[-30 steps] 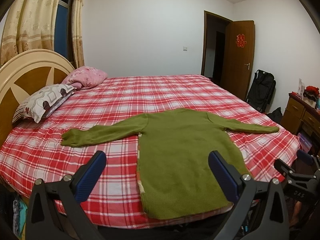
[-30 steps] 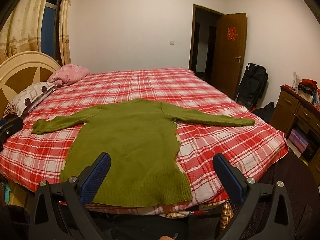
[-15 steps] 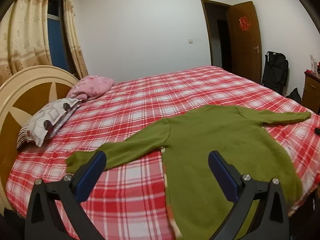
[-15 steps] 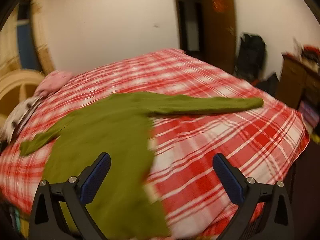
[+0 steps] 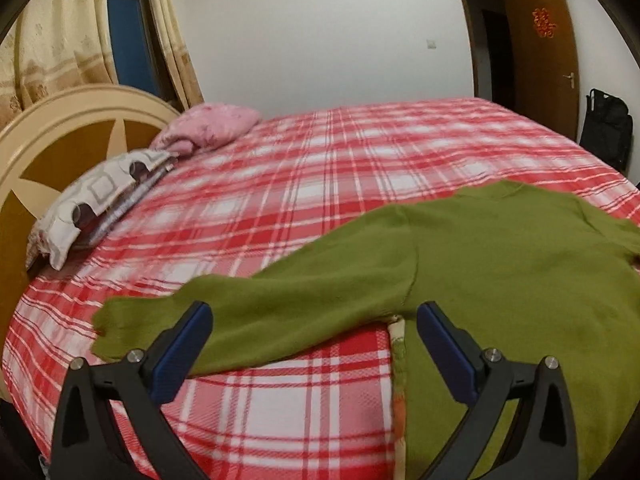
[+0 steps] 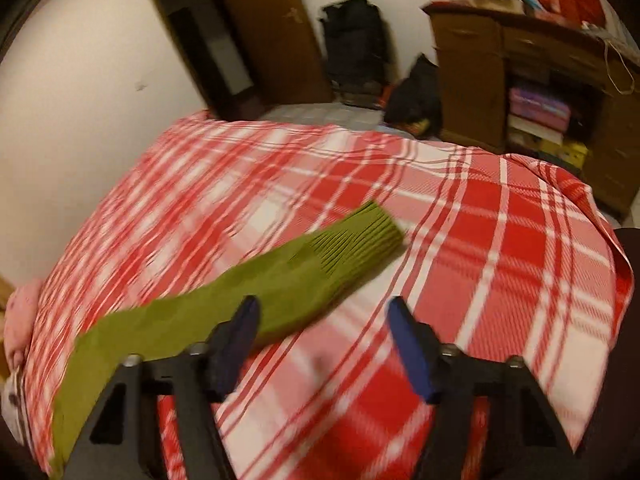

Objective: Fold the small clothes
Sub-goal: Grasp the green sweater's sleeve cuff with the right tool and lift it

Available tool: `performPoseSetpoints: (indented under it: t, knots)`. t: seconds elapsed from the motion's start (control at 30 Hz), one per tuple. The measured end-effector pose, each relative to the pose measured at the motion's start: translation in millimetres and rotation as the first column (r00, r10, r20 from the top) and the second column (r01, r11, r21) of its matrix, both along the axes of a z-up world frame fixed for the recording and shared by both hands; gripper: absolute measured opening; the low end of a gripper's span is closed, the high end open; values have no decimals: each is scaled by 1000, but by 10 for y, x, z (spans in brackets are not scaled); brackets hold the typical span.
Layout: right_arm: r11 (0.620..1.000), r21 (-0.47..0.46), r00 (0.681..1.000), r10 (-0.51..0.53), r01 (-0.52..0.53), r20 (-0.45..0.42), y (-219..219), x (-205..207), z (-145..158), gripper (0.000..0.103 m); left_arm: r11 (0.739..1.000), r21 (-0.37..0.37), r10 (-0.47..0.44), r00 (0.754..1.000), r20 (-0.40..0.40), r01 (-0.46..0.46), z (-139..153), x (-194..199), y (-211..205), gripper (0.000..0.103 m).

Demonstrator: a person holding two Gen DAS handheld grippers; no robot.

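Two claws | left claw (image 5: pixel 314 340) open over sweater (image 5: pixel 500 264) sleeve | right claw (image 6: pixel 320 332) closing, empty, beside cuff (image 6: pixel 360 236)

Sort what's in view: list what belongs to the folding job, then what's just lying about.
For the job:
- green sweater
- left gripper, open
- right gripper, jaws closing, nothing gripped between them

Lying about:
- pink pillow
- patterned pillow
- black bag
- wooden cabinet

White walls enclosed a bed with a red-and-white plaid cover (image 5: pixel 320 184), cream curved headboard (image 5: pixel 60 136), beige curtains (image 5: pixel 48 40), brown wooden door (image 5: pixel 540 52) and brown wooden dresser (image 6: pixel 500 72).
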State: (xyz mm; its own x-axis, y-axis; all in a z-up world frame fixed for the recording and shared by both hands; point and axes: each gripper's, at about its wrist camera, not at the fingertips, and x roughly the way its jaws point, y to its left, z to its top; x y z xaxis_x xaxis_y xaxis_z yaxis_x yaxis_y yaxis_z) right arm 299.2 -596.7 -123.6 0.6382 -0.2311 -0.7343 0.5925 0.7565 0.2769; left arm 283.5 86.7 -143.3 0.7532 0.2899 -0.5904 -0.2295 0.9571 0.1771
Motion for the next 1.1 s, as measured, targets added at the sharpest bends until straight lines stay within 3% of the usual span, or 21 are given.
performPoseSetpoints:
  t: [0.2, 0.23, 0.37, 0.43, 0.57, 0.7, 0.87, 0.97, 1.1]
  knots:
    - [999, 17, 994, -48, 50, -99, -281, 369, -213, 60, 1000, -13, 9, 999, -53, -10, -237, 213, 8, 103]
    - [998, 16, 993, -52, 54, -105, -301, 414, -244, 55, 1000, -15, 11, 998, -60, -12, -271, 243, 18, 103]
    - [998, -7, 991, -56, 55, -121, -392, 551, -306, 18, 999, -37, 13, 997, -79, -16, -371, 304, 80, 103]
    - [999, 8, 994, -45, 46, -99, -401, 561, -295, 10, 999, -46, 9, 997, -80, -13, -387, 295, 104, 103]
    - [999, -34, 998, 23, -25, -53, -163, 635, -94, 9, 997, -78, 3, 998, -65, -8, -367, 246, 137, 103]
    - [979, -131, 987, 160, -159, -5, 407, 772, 265, 9, 994, -110, -6, 999, -48, 1, -312, 218, 156, 103]
    - [894, -261, 924, 382, -364, 18, 1469, 1011, 662, 9, 989, -141, -38, 999, -21, 35, -209, 152, 138, 103]
    - [820, -312, 861, 508, -480, 11, 2170, 1120, 756, 9, 985, -163, -53, 998, -15, 50, -155, 121, 137, 103]
    - [693, -348, 742, 670, -631, -10, 3155, 1135, 679, 9, 984, -168, -66, 998, -6, 64, -93, 86, 131, 103]
